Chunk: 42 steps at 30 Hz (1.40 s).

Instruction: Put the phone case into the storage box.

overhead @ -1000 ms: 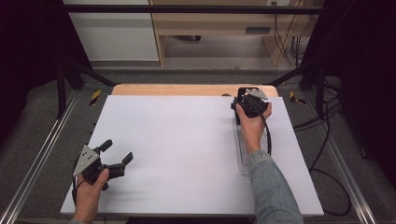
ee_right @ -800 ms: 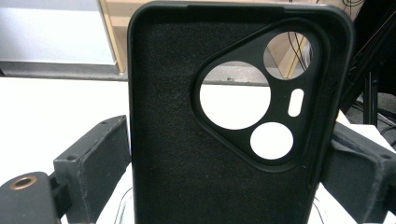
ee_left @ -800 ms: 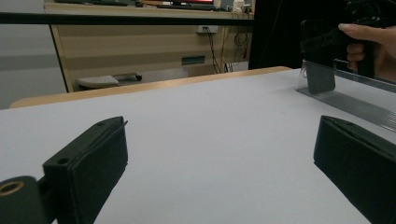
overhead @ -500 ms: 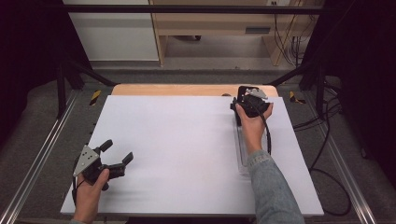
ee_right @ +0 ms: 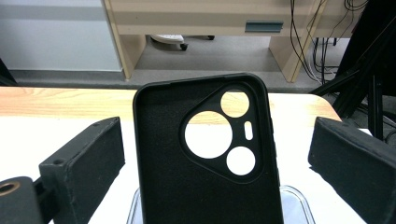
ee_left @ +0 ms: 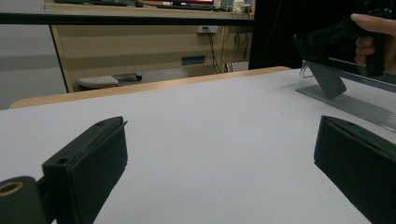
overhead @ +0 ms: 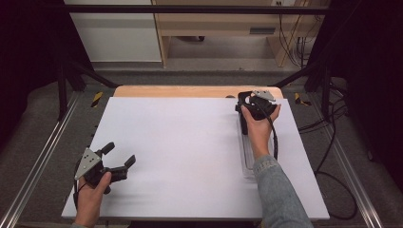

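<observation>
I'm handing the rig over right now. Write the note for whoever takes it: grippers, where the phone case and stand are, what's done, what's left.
Right gripper: open; its jaws have just been opening and stand either side of the phone case without touching it.
Left gripper: open, holding nothing, low over the near left of the white table.
Phone case: black, upright, leaning in the clear stand at the table's far right, inner side facing the right gripper.
Done: the case looks set on the stand and let go.
Left: probably back the right gripper away without knocking the case; check that it stays up.
</observation>
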Available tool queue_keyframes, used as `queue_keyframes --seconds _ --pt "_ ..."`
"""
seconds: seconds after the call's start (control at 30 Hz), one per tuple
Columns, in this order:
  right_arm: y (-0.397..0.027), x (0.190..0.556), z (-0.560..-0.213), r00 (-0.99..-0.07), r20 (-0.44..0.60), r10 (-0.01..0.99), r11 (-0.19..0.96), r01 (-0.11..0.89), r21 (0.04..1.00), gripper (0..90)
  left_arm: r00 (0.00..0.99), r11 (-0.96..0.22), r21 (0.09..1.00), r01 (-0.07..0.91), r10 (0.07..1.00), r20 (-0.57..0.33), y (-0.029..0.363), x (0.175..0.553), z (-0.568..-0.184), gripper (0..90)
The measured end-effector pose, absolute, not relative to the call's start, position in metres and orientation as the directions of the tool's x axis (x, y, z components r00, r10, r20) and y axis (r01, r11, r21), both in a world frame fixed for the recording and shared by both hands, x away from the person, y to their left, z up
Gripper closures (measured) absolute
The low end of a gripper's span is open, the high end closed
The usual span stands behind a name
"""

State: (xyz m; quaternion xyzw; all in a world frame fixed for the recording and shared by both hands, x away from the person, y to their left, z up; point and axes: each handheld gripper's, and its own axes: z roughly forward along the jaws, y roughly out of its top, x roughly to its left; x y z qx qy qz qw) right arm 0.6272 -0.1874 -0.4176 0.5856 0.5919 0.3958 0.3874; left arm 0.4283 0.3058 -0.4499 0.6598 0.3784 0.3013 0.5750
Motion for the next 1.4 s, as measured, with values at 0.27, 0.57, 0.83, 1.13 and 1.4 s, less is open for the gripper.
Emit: queue_keyframes --seconds 0.27,0.57,0.83,1.13,1.4 --pt "-0.188 0.621 -0.412 -0.02 0.018 1.0 -0.009 0.373 0.928 4.1 0.532 -0.052 0.987 0.151 0.846 -0.037 0.306 0.428 -0.45 3.0" --pt "-0.189 0.616 -0.405 -0.036 0.026 0.999 -0.012 0.365 0.931 4.4 0.533 -0.054 0.987 0.15 0.846 -0.035 0.306 0.428 -0.45 3.0" --pt "-0.188 0.612 -0.4 -0.056 0.029 0.998 -0.007 0.362 0.932 4.7 0.527 -0.052 0.987 0.15 0.849 -0.035 0.307 0.428 -0.45 2.3" --pt "-0.186 0.606 -0.394 -0.092 0.065 0.994 -0.027 0.366 0.93 5.3 0.53 -0.058 0.987 0.149 0.848 -0.03 0.305 0.429 -0.45 2.2" --pt "-0.184 0.599 -0.387 -0.142 0.08 0.987 -0.023 0.364 0.931 6.7 0.532 -0.065 0.986 0.153 0.846 -0.027 0.304 0.43 -0.451 2.2"
